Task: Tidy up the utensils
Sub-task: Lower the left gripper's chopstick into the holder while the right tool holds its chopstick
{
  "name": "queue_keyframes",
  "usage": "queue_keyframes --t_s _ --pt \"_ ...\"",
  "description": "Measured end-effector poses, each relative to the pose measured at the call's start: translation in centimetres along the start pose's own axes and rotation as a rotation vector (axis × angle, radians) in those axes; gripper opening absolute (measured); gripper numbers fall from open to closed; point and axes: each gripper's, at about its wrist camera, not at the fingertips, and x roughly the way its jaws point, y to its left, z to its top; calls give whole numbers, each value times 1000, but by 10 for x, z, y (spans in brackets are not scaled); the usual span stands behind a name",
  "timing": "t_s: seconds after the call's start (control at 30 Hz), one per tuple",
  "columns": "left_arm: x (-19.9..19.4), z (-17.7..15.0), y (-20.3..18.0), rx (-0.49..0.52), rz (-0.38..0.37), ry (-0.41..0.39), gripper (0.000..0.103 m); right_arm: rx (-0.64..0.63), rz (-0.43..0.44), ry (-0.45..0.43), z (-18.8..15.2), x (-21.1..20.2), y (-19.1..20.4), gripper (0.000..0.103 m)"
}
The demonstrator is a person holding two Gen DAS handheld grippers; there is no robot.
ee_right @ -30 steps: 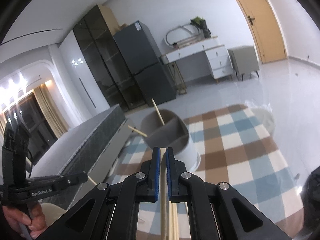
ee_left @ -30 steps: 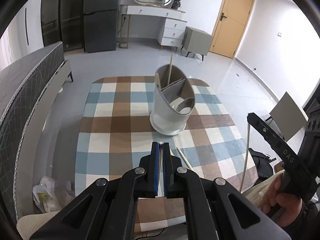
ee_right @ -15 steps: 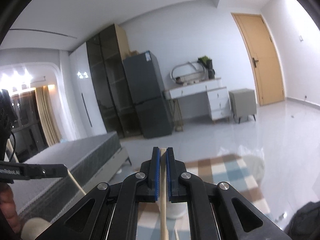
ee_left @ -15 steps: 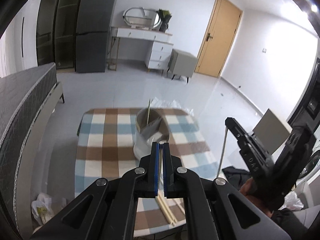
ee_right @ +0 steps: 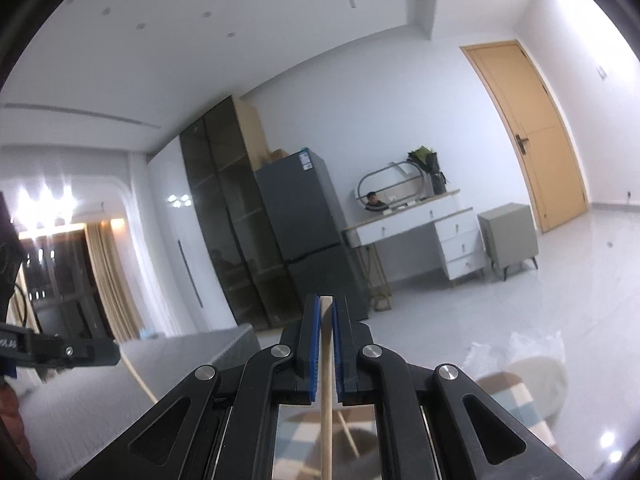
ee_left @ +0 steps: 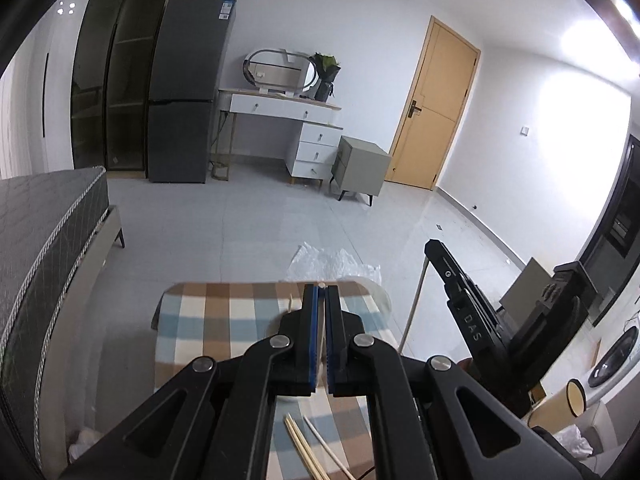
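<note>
I see the left tool [ee_left: 320,300] clenched on a chopstick [ee_left: 320,334], its tip poking just past the blue pads, above the checkered surface [ee_left: 216,320] where three loose chopsticks [ee_left: 308,450] lie near the edge. My right tool [ee_right: 326,312] grips another chopstick [ee_right: 326,392], which runs straight down between its fingers.

Both grippers [ee_left: 320,292] [ee_right: 327,304] have lifted their chopsticks [ee_right: 326,392] above the holder.
</note>
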Motion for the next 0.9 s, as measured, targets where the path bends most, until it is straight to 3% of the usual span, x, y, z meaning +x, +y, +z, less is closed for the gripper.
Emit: queue_keyframes --t_s 0.23,0.5,0.7,0.9 --pt "40 18 22 -5 21 15 0 109 2 9 -9 64 -25 5" --pt "89 18 41 -14 29 67 0 163 -6 37 -43 121 -47 6" --pt "109 10 45 -28 0 124 0 175 -14 10 -57 135 -57 6" --pt "111 -1 44 -29 -3 159 0 138 -17 37 -67 140 -58 6"
